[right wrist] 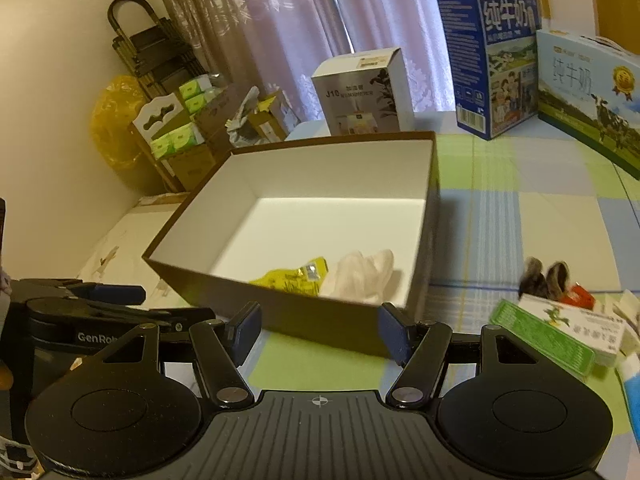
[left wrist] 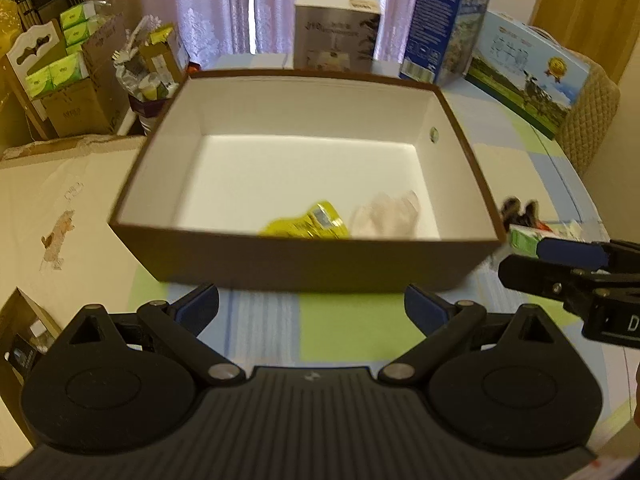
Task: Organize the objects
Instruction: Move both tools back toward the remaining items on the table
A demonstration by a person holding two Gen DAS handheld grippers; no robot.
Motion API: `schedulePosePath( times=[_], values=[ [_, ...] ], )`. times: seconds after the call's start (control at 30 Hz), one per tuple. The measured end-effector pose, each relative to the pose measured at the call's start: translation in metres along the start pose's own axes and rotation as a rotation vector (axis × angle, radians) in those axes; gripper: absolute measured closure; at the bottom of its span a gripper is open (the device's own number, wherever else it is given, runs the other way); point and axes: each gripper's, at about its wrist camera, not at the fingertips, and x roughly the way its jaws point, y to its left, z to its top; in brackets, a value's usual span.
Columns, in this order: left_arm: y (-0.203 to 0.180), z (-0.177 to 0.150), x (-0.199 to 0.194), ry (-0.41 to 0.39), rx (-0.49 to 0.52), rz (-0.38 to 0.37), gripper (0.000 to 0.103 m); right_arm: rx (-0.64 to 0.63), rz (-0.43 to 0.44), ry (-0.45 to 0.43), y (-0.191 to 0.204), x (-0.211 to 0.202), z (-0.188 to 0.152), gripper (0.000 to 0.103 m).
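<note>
A brown box (left wrist: 320, 268) with a white inside sits on the checked tablecloth. Low in its front right corner lie a yellow packet (left wrist: 308, 224) and a crumpled white glove-like item (left wrist: 386, 216). My left gripper (left wrist: 312, 306) is open and empty, just short of the box's front wall. My right gripper (right wrist: 320, 330) is also open and empty, at the box's (right wrist: 280, 312) near right corner. From that side the yellow packet (right wrist: 292, 278) and white item (right wrist: 360, 272) show too. Loose on the cloth to the right are a green-and-white carton (right wrist: 552, 328), a dark furry thing (right wrist: 544, 276) and a blue tube (right wrist: 632, 380).
A grey product box (right wrist: 360, 92) and two milk cartons (right wrist: 496, 64) (right wrist: 588, 92) stand behind the brown box. Cardboard boxes with green tissue packs (left wrist: 68, 60) crowd the far left. Each gripper shows in the other's view: the right gripper (left wrist: 520, 258), the left gripper (right wrist: 176, 303).
</note>
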Motion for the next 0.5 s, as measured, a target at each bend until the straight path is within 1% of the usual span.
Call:
schedulePosePath(
  times=[0.17,0.5],
  values=[
    [-0.026,-0.017,0.001,0.03,0.02,-0.025,0.005,0.015,-0.007,0.016,-0.02,-0.024,-0.017,0.041],
    [-0.092,-0.034,0.006,0.065,0.072,-0.083,0.005,0.073,-0.077,0.036,-0.078,-0.072,-0.047,0.041]
  ],
)
